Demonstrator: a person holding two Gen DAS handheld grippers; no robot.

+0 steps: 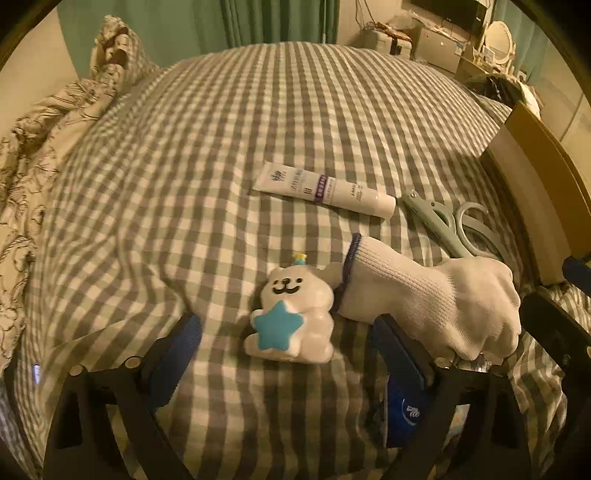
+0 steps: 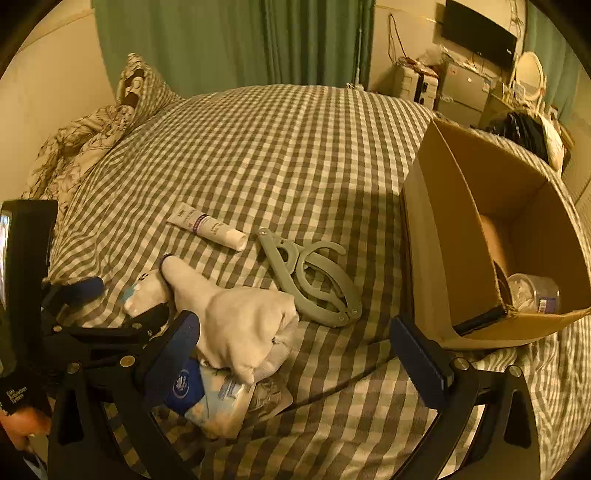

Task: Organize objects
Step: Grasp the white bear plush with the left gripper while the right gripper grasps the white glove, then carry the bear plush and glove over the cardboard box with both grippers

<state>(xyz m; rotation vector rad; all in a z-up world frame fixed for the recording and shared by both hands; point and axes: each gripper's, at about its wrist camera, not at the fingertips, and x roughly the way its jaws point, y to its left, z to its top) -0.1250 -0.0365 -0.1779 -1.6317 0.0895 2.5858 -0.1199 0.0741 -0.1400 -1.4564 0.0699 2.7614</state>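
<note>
Lying on the checked bedspread (image 1: 221,147) ahead of you are the things to sort: a bear toy (image 1: 291,314) with a blue star on its belly, a white glove (image 1: 436,299), a white tube (image 1: 325,190), and a grey-green folding hanger (image 2: 314,280).

Your left gripper (image 1: 288,354) has its jaws spread wide, with the bear toy sitting between the blue pads but touched by neither. The glove's cuff rests against the bear's right side, and its bunched fingers lie over your right-hand pad (image 1: 402,358), so the glove crowds that side of the toy. A blue-and-white packet (image 2: 218,398) lies partly under the glove.

Your right gripper (image 2: 295,354) is also open and holds nothing. Its left pad (image 2: 173,354) sits against the glove and packet, while its right pad is just beside the cardboard box (image 2: 436,236).

The tube lies farther out, past the bear, with the hanger just to its right, near the box. The box stands open on the right part of the bed, and a clear plastic container (image 2: 532,291) lies inside it.

A patterned quilt (image 1: 44,147) and pillow are heaped on the left. Green curtains (image 2: 229,40) hang behind the bed, and cluttered furniture with a dark screen (image 2: 480,35) fills the far right corner.
</note>
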